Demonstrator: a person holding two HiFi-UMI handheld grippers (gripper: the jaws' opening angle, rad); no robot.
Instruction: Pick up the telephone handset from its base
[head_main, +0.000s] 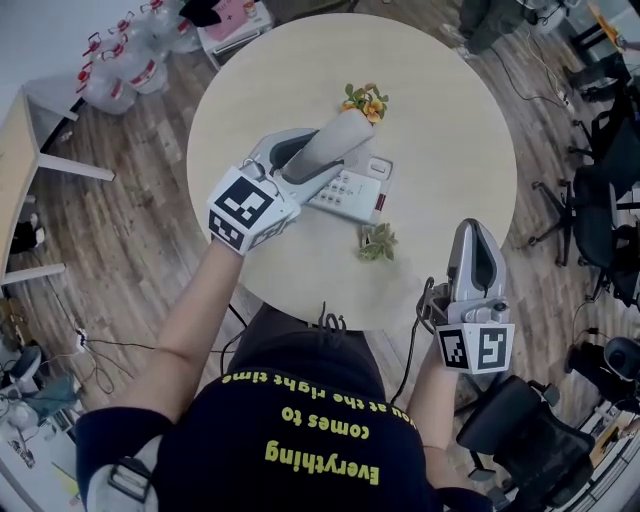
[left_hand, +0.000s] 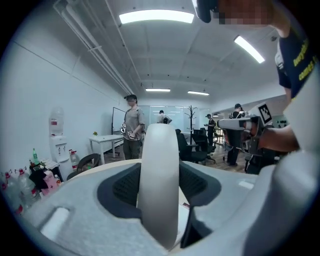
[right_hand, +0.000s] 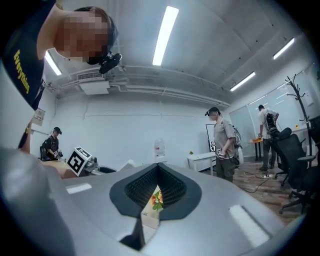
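Observation:
A white telephone base (head_main: 352, 193) with a keypad lies on the round beige table (head_main: 450, 130). The pale grey handset (head_main: 345, 135) is lifted off it and tilts up to the right, gripped by my left gripper (head_main: 315, 160), which is shut on its middle. In the left gripper view the handset (left_hand: 159, 150) stands upright between the two jaws of the left gripper (left_hand: 159, 172). My right gripper (head_main: 476, 258) hovers at the table's near right edge, shut and holding nothing. In the right gripper view the right gripper (right_hand: 157, 172) has its jaws pressed together.
A small pot of orange flowers (head_main: 365, 100) stands behind the phone and a green plant (head_main: 378, 242) in front of it. Water bottles (head_main: 130, 55) sit on the floor at far left, office chairs (head_main: 600, 200) at right. People (left_hand: 132, 127) stand in the room.

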